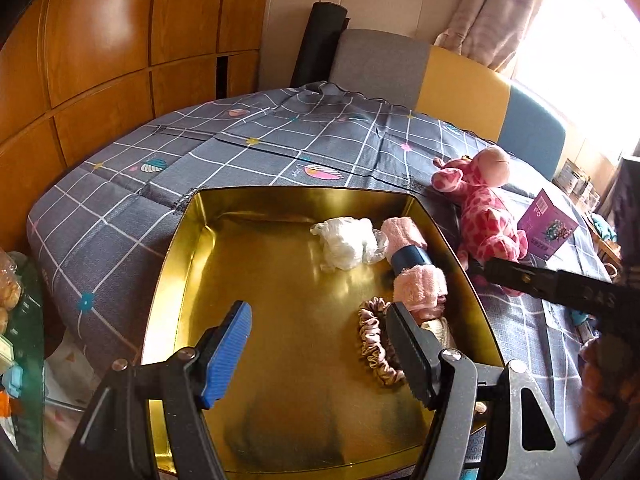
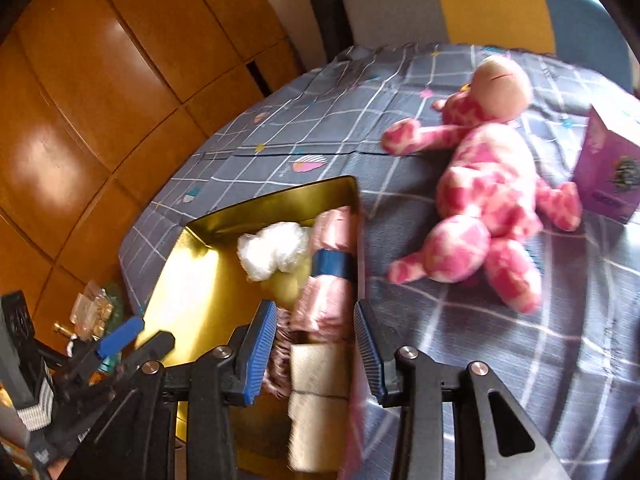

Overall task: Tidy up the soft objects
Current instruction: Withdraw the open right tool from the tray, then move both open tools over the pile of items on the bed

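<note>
Gold tin tray (image 1: 188,264) at centre frame on a grey checked bedspread (image 1: 120,216). Inside, along its right wall: white crumpled plastic (image 1: 346,242), pink rolled towel with blue band (image 1: 412,264), pink satin scrunchie (image 1: 374,344), cream sponge block (image 2: 316,380). Pink spotted plush giraffe (image 2: 488,200) on the bedspread, right of the tray, beside a purple box (image 2: 612,168). Left gripper (image 1: 320,356) spread over the tray, empty. Right gripper (image 2: 316,356) parted above the sponge block, pads clear of it.

Home bedroom: bed with checked grey bedsheet (image 1: 248,148), wooden wardrobe (image 1: 100,52) at 10 o'clock, curtain (image 1: 492,4) at 1 o'clock.
</note>
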A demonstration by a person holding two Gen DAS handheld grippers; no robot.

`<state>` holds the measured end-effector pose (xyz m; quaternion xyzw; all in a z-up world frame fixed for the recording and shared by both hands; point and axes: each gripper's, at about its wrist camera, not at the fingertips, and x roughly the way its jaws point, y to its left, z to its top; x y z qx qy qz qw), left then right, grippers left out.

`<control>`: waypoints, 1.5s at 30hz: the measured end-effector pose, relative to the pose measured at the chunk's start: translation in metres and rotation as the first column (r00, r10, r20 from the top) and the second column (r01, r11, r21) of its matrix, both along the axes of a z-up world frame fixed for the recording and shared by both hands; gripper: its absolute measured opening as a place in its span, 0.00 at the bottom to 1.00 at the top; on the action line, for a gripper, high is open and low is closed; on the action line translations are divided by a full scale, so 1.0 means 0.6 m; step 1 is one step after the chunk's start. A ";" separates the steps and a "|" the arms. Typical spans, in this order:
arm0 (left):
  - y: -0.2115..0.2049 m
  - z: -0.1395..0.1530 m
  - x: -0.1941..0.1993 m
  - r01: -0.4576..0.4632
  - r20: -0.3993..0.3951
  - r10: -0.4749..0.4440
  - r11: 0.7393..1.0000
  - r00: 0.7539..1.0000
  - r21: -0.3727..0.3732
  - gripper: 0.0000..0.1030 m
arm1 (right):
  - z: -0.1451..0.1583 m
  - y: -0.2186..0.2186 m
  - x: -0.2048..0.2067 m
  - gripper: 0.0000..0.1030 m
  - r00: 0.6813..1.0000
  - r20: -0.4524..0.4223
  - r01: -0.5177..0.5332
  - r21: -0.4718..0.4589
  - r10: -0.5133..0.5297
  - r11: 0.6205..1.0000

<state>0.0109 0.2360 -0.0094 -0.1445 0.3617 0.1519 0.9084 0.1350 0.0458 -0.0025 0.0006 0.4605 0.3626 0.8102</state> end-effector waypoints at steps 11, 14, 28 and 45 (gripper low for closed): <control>-0.039 0.008 0.010 0.060 -0.004 -0.060 0.998 0.998 0.022 0.68 | 0.008 -0.091 -0.039 0.39 0.994 0.105 0.052 -0.080 -0.043 0.995; -0.051 0.012 0.012 0.077 -0.005 -0.077 0.997 0.997 0.029 0.68 | 0.011 -0.112 -0.045 0.39 0.990 0.129 0.066 -0.093 -0.054 0.994; -0.114 0.033 0.044 0.189 -0.006 -0.189 0.979 0.982 0.076 0.68 | 0.034 -0.266 -0.047 0.39 0.963 0.170 0.231 -0.123 -0.209 0.965; -0.306 0.050 0.130 0.531 -0.035 -0.530 0.844 0.847 0.074 0.68 | 0.064 -0.586 -0.056 0.40 0.735 0.197 0.678 -0.212 -0.648 0.704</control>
